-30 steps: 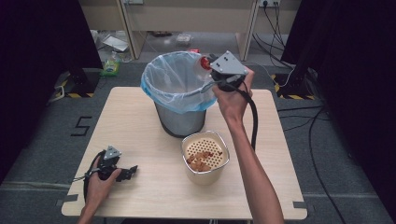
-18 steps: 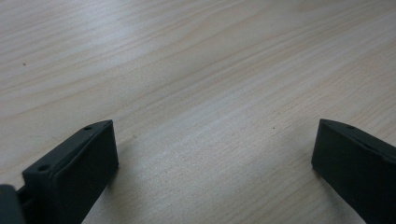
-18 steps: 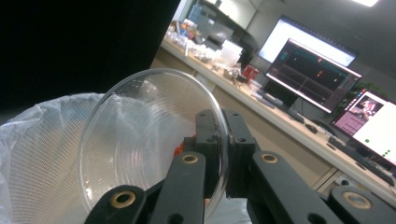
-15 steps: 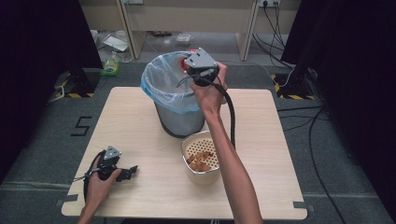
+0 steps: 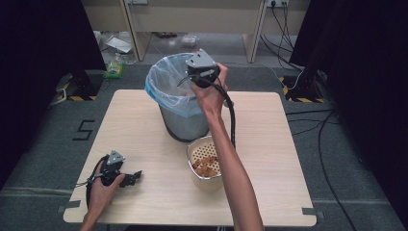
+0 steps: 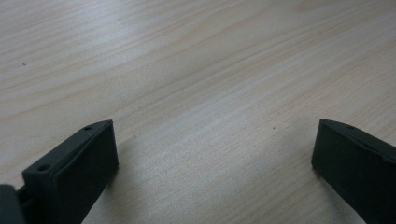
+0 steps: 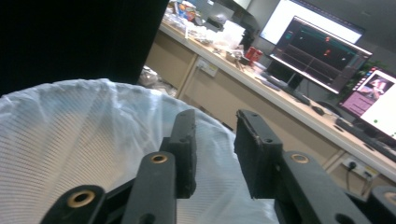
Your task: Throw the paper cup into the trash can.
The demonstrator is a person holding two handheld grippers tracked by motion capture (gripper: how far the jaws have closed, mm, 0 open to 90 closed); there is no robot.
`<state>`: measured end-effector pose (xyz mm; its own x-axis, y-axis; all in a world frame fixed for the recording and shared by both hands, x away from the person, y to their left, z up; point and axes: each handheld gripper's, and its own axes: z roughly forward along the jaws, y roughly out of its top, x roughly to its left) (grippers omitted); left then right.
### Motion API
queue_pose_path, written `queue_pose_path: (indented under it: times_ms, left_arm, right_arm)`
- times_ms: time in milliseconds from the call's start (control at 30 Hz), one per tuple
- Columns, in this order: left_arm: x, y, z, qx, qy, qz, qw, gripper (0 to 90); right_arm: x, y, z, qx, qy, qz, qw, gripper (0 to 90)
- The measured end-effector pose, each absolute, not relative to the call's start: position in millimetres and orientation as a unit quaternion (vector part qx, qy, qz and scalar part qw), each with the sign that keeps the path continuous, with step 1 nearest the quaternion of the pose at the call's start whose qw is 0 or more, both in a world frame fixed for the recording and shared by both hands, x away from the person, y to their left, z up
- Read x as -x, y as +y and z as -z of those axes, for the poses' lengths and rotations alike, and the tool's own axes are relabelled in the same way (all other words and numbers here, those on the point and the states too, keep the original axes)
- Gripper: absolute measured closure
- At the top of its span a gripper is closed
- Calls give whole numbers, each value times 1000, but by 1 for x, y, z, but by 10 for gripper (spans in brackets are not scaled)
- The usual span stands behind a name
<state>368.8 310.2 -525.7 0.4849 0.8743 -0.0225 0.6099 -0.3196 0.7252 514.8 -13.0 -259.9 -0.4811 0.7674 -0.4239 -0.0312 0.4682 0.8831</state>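
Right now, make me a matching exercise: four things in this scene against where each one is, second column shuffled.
Things:
1. right hand-held gripper
2. left hand-held gripper
3. perforated bowl
4. lined bin

Places:
A. resting on the table's near left part
B. standing at the table's far middle
C. held over the bin's opening
D. on the table just in front of the bin

Pairs: 1-C, 2-A, 3-D, 4-B

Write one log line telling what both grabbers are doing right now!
right gripper: open, empty, over bin | left gripper: open, resting on table | bowl: food inside, beside bin
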Motion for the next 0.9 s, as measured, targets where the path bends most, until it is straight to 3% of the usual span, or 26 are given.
queue_pose_path:
  times_ms: [267,567,900]
  left_arm:
    - [-369,310,526,-789,470,-192,345,0]
    - [-369,310,526,-789,470,-194,346,0]
    - [-369,310,526,-789,470,-193,346,0]
  right_arm:
    - [-504,-46,249,-274,729,-462,423,588]
    - [-473,-92,251,-309,732,-468,387,409]
    - [-446,-134,273,-326,734,-461,378,367]
